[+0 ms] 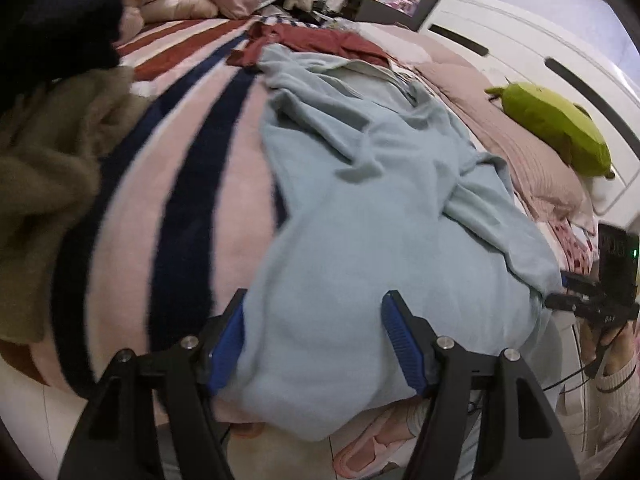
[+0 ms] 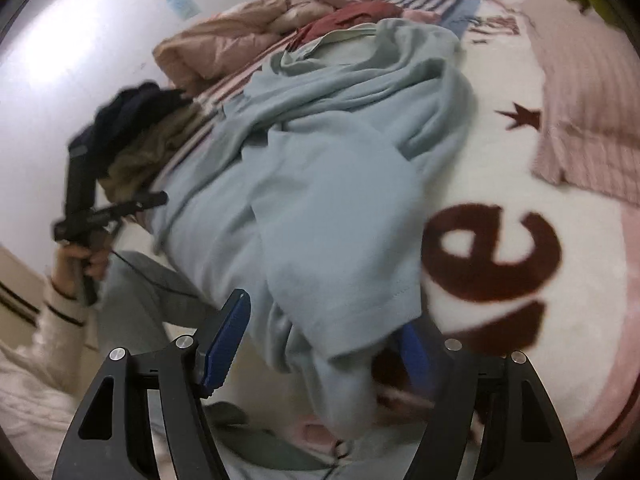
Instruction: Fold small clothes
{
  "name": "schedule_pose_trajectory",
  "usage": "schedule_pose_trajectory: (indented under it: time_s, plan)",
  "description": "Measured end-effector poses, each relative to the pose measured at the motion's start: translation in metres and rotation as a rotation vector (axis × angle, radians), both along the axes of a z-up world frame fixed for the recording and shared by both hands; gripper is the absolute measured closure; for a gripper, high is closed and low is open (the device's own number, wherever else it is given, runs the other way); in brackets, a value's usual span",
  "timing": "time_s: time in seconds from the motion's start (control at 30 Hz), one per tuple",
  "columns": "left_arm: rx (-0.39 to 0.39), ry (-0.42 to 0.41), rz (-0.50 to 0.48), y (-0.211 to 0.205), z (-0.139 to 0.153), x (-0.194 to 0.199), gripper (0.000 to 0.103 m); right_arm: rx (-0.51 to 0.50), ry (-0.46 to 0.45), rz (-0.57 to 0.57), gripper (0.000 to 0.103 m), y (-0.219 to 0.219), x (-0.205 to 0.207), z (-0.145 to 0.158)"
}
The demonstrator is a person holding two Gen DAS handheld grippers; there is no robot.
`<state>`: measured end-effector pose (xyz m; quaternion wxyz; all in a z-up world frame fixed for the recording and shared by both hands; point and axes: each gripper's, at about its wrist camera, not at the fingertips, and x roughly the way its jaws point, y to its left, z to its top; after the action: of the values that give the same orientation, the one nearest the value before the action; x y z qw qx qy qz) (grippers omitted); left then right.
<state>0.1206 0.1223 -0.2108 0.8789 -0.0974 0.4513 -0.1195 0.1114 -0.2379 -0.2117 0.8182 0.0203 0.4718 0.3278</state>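
Lying crumpled across the middle of both views, the pale blue garment point(image 1: 360, 208) sprawls on a striped fleece blanket point(image 1: 168, 184) that covers the bed, its lower hem drooping over the bed's near edge. Left gripper point(image 1: 316, 344), bottom centre of the left wrist view: fingers spread, the blue pads standing clear to either side of the hem, cloth between them but not pinched. Right gripper point(image 2: 324, 344), bottom centre of the right wrist view: fingers likewise spread; the left pad is clear of the fabric, the right pad partly hidden behind a hanging fold, contact undetermined owing to blur. A dark red garment point(image 1: 320, 42) lies just beyond the blue one's collar. An olive-brown garment point(image 1: 48, 168) is heaped at the left edge. A green plush toy point(image 1: 556, 128) rests on pink bedding at the right.
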Motion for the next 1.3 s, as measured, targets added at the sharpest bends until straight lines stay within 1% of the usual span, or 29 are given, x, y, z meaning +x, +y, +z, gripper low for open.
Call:
schedule_pose_trajectory:
  time_s: [0.07, 0.13, 0.2, 0.27, 0.37, 0.4, 0.43, 0.47, 0.5, 0.53, 0.6, 0.63, 0.67, 0.73, 0.83, 0.93, 1.07, 1.17, 1.23, 1.3]
  plan:
    - [0.009, -0.002, -0.026, -0.015, 0.0, -0.003, 0.041, 0.018, 0.006, -0.008, 0.038, 0.004, 0.004, 0.002]
    - [0.018, -0.01, -0.045, -0.03, -0.001, -0.005, 0.041, 0.032, 0.018, -0.016, 0.049, 0.006, 0.007, 0.001]
    - [0.061, -0.02, -0.038, -0.041, -0.001, -0.005, 0.043, 0.027, 0.016, -0.018, 0.053, 0.008, 0.011, 0.0]
    - [0.088, -0.021, -0.014, -0.045, -0.001, -0.004, 0.048, 0.03, 0.02, -0.017, 0.053, 0.009, 0.012, 0.0]
    - [0.089, -0.02, 0.007, -0.044, -0.002, -0.005, 0.051, 0.018, 0.013, -0.013, 0.056, 0.01, 0.012, -0.001]
    - [0.097, -0.019, 0.023, -0.044, -0.004, -0.005, 0.057, 0.017, 0.011, -0.013, 0.057, 0.01, 0.013, -0.001]
    - [0.106, -0.019, 0.037, -0.045, -0.004, -0.005, 0.06, 0.013, 0.007, -0.017, 0.061, 0.011, 0.013, -0.002]
    - [0.114, -0.023, 0.044, -0.046, -0.004, -0.006, 0.066, -0.001, -0.005, -0.022, 0.066, 0.013, 0.013, -0.003]
    - [0.121, -0.027, 0.041, -0.05, -0.004, -0.008, 0.077, -0.01, -0.014, -0.025, 0.077, 0.014, 0.013, -0.003]
    - [0.12, -0.032, 0.031, -0.054, -0.003, -0.009, 0.082, -0.001, -0.018, -0.027, 0.088, 0.015, 0.013, -0.003]
    - [0.133, -0.038, 0.032, -0.058, -0.003, -0.01, 0.085, 0.046, 0.0, -0.027, 0.093, 0.014, 0.014, -0.004]
    - [0.134, -0.04, 0.025, -0.059, -0.001, -0.011, 0.086, 0.059, 0.001, -0.028, 0.093, 0.014, 0.014, -0.004]
    - [0.115, -0.042, 0.02, -0.057, 0.002, -0.012, 0.087, 0.068, 0.001, -0.027, 0.094, 0.014, 0.013, -0.003]
    - [0.047, -0.058, 0.011, -0.051, 0.01, -0.016, 0.087, 0.125, 0.01, -0.019, 0.094, 0.01, 0.011, 0.001]
    - [0.009, -0.102, -0.004, -0.046, 0.028, -0.025, 0.087, 0.201, 0.005, -0.005, 0.095, 0.005, 0.005, 0.012]
    - [-0.048, -0.152, -0.021, -0.04, 0.05, -0.039, 0.087, 0.254, -0.012, 0.001, 0.095, 0.002, -0.003, 0.027]
    - [-0.087, -0.217, -0.031, -0.036, 0.081, -0.062, 0.087, 0.335, -0.04, 0.035, 0.095, 0.001, -0.02, 0.054]
    - [-0.109, -0.258, -0.038, -0.029, 0.101, -0.082, 0.087, 0.363, -0.062, 0.059, 0.095, 0.003, -0.036, 0.075]
    - [-0.128, -0.265, -0.037, -0.021, 0.111, -0.084, 0.087, 0.383, -0.079, 0.057, 0.096, 0.001, -0.04, 0.087]
    - [-0.124, -0.268, -0.023, -0.015, 0.114, -0.076, 0.087, 0.384, -0.098, 0.034, 0.096, 0.001, -0.033, 0.097]
